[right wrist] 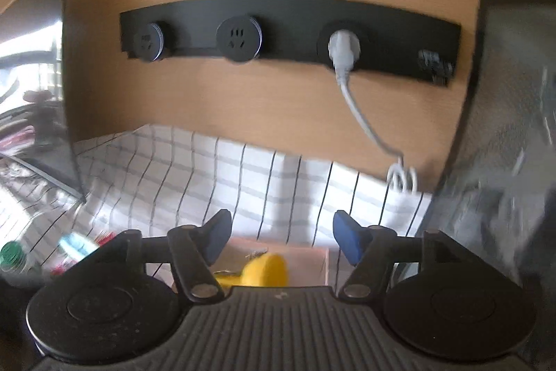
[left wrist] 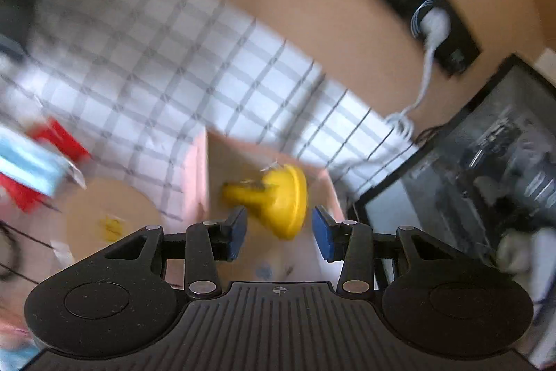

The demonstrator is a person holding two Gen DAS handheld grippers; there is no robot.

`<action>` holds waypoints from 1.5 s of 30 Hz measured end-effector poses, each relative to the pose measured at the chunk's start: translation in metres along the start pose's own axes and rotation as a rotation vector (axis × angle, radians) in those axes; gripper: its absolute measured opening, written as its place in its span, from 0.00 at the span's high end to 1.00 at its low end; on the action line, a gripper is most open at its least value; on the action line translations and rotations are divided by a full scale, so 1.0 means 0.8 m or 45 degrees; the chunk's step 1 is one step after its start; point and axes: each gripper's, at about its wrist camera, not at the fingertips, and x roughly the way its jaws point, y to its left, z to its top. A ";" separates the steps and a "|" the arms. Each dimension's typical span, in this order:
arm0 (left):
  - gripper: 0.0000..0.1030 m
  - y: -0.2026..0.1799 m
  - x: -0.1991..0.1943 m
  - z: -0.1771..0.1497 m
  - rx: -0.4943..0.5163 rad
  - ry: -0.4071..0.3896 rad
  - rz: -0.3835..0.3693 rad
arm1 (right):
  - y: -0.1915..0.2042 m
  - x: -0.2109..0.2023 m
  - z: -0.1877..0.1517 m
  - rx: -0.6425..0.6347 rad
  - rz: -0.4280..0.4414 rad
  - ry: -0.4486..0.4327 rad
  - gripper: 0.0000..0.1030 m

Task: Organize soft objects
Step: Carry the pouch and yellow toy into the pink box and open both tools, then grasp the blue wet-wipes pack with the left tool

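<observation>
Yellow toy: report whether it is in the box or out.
In. The yellow toy lies on the floor of the open box, walls around it; the left claw hovers open above.

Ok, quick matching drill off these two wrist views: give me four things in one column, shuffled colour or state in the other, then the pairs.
Things:
1. soft toy
2. box
3. plug
4. left gripper

States:
A. open, empty
B. yellow, lying inside the box
C. white, seated in the socket strip
D. pale pink, standing on the checked cloth

Pairs: 1-B, 2-D, 3-C, 4-A
</observation>
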 end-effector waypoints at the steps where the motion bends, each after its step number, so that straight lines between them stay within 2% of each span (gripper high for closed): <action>1: 0.56 0.003 -0.023 -0.001 0.036 -0.033 0.022 | 0.000 -0.005 -0.012 0.001 0.023 0.006 0.33; 4: 0.56 0.025 -0.082 -0.011 0.094 -0.117 0.118 | 0.008 -0.013 -0.051 -0.038 0.078 0.042 0.32; 7: 0.56 0.057 -0.136 -0.019 0.087 -0.183 0.280 | 0.028 -0.018 -0.083 -0.088 0.122 0.092 0.29; 11: 0.56 0.113 -0.205 -0.039 -0.029 -0.248 0.579 | 0.058 -0.022 -0.113 -0.092 0.177 0.117 0.17; 14: 0.56 0.153 -0.245 -0.055 -0.157 -0.253 0.680 | 0.085 -0.020 -0.131 -0.094 0.194 0.114 0.14; 17: 0.56 0.178 -0.256 -0.069 -0.225 -0.210 0.677 | 0.116 -0.012 -0.143 -0.122 0.221 0.176 0.14; 22: 0.56 0.194 -0.242 -0.089 -0.270 -0.131 0.620 | 0.159 -0.010 -0.155 -0.182 0.288 0.243 0.14; 26: 0.56 0.193 -0.233 -0.094 -0.213 -0.111 0.542 | 0.192 -0.023 -0.164 -0.304 0.360 0.254 0.14; 29: 0.56 0.183 -0.225 -0.088 -0.114 -0.105 0.489 | 0.213 -0.030 -0.172 -0.392 0.350 0.267 0.14; 32: 0.56 0.184 -0.217 -0.082 -0.047 -0.135 0.541 | 0.225 -0.033 -0.175 -0.407 0.366 0.293 0.14; 36: 0.56 0.198 -0.206 -0.082 -0.133 -0.125 0.615 | 0.235 -0.043 -0.182 -0.453 0.370 0.298 0.14; 38: 0.56 0.194 -0.205 -0.085 -0.120 -0.139 0.564 | 0.235 -0.047 -0.187 -0.477 0.357 0.300 0.14; 40: 0.56 0.178 -0.197 -0.083 -0.036 -0.105 0.447 | 0.232 -0.043 -0.192 -0.471 0.340 0.322 0.14; 43: 0.56 0.159 -0.168 -0.074 0.068 0.005 0.312 | 0.226 -0.036 -0.196 -0.431 0.310 0.365 0.14; 45: 0.56 0.161 -0.148 -0.074 0.065 0.081 0.302 | 0.221 -0.034 -0.198 -0.421 0.298 0.372 0.14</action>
